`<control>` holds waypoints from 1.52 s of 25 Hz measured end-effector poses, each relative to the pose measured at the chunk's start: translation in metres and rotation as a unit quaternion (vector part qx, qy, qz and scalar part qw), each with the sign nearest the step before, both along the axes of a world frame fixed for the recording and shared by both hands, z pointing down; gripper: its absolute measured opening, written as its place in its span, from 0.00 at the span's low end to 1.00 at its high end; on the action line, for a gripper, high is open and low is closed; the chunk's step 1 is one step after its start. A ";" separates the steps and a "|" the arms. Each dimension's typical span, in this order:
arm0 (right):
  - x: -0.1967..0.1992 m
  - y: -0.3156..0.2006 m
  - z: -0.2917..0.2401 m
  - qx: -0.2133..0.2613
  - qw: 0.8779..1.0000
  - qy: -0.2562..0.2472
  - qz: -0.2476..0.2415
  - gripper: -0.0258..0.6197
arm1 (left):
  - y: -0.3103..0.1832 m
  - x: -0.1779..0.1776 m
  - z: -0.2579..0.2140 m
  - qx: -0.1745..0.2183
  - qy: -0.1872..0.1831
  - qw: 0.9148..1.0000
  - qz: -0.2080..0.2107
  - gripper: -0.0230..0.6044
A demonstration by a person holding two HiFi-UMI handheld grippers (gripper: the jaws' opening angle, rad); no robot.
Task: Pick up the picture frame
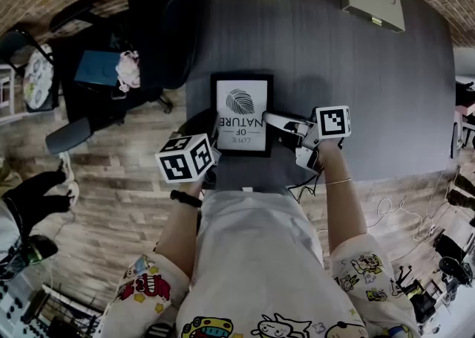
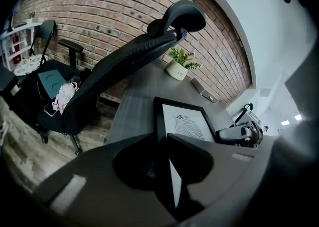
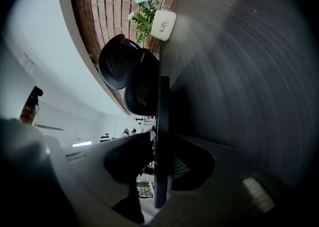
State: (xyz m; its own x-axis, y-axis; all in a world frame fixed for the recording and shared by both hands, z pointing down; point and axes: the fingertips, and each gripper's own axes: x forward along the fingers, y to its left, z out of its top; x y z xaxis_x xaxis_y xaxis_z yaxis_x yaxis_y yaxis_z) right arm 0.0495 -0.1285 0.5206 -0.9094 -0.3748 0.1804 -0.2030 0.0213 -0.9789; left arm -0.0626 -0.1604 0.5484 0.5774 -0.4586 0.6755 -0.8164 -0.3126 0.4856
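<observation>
Black picture frame — left gripper jaws pinching its corner; right gripper jaws pinching its side

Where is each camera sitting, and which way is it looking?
Head view: on the person's head, looking steeply down at the table and picture frame; both forearms, the left claw and right claw show.
Left gripper view: on the left claw, looking along its jaws over the frame toward the office chair; its jaws grip the frame's edge.
Right gripper view: on the right claw, looking along the frame's edge toward the potted plant; its jaws pinch the frame.
Shared: all three see the frame and plant.
</observation>
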 end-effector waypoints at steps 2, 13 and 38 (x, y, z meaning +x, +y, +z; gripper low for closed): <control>-0.011 -0.002 -0.002 -0.002 1.000 -0.022 -0.014 0.24 | 0.000 0.001 0.000 0.001 -0.003 1.000 0.005 0.17; -0.037 -0.005 0.006 -0.012 1.000 -0.002 -0.020 0.12 | 0.003 0.004 0.001 0.003 -0.002 1.000 0.013 0.18; -0.031 -0.001 0.005 -0.016 1.000 0.018 0.007 0.06 | -0.007 -0.006 -0.016 0.027 0.012 0.999 -0.012 0.23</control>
